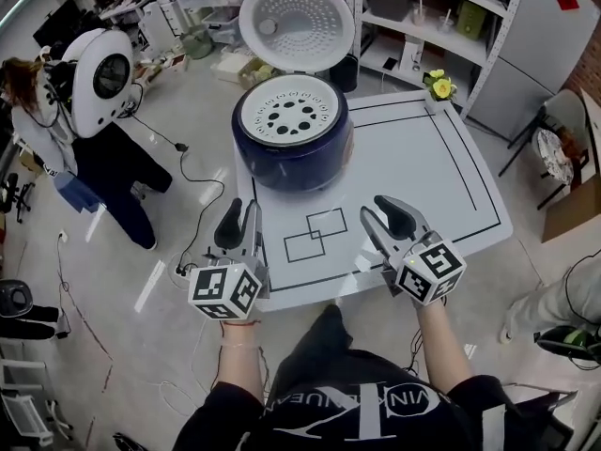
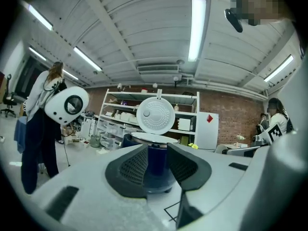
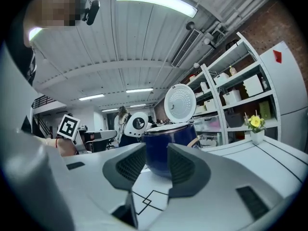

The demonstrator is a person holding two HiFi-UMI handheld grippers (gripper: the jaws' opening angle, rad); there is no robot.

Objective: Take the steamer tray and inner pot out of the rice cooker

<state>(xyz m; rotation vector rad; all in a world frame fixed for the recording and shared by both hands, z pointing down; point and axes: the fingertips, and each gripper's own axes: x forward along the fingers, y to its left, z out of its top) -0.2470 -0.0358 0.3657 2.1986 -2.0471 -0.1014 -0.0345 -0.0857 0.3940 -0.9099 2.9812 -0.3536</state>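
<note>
A dark blue rice cooker (image 1: 293, 139) stands at the far left of the white table (image 1: 423, 177), with its round lid (image 1: 296, 22) swung up behind it. In its mouth lies the white steamer tray (image 1: 291, 116), pierced with holes; the inner pot is hidden beneath it. My left gripper (image 1: 242, 216) hovers at the table's front edge, open and empty, a short way before the cooker. To its right, my right gripper (image 1: 380, 209) is likewise open with nothing in it. The left gripper (image 2: 157, 150) frames the cooker (image 2: 157, 165) between its jaws. In the right gripper view the gripper (image 3: 156, 160) faces the cooker (image 3: 163, 138).
Black taped squares (image 1: 315, 233) mark the table between the grippers and the cooker. A vase of yellow flowers (image 1: 438, 85) stands at the far corner. A person carrying a white rounded device (image 1: 99, 78) stands to the left. Cables cross the floor (image 1: 188, 177), and shelving (image 1: 423, 17) lines the back.
</note>
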